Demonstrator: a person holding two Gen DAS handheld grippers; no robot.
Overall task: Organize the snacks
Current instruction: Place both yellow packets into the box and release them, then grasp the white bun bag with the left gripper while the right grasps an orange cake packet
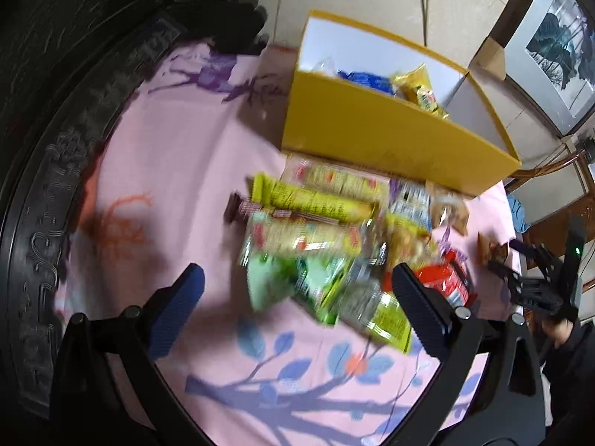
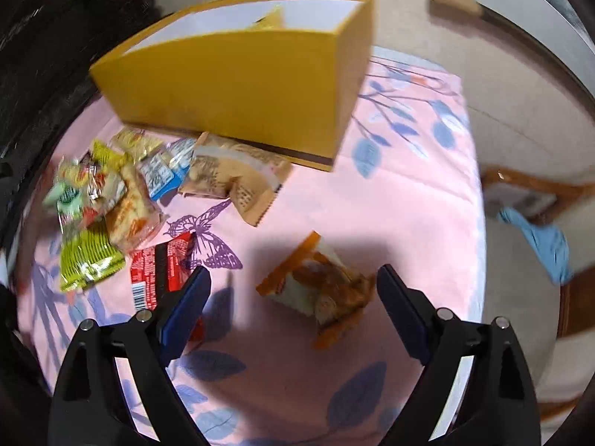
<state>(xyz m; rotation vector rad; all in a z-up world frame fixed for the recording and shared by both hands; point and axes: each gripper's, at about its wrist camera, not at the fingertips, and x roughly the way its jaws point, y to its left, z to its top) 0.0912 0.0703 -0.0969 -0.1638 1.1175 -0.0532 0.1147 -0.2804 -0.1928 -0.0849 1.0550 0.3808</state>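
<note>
Reaching for the next snack seems the step in hand. Left wrist view: the left gripper [image 1: 297, 304] hangs wide open and empty above the heap [image 1: 327, 238], which lies on the bench [image 1: 178, 156] at 6 o'clock of the box [image 1: 375, 137]; motion blur smears the labels, so which packet it aims at is unclear. Right wrist view: the right gripper [image 2: 293, 297] stands open around the orange packet [image 2: 319, 290] without touching; next it must lower and close. The box's inside is mostly hidden here.
</note>
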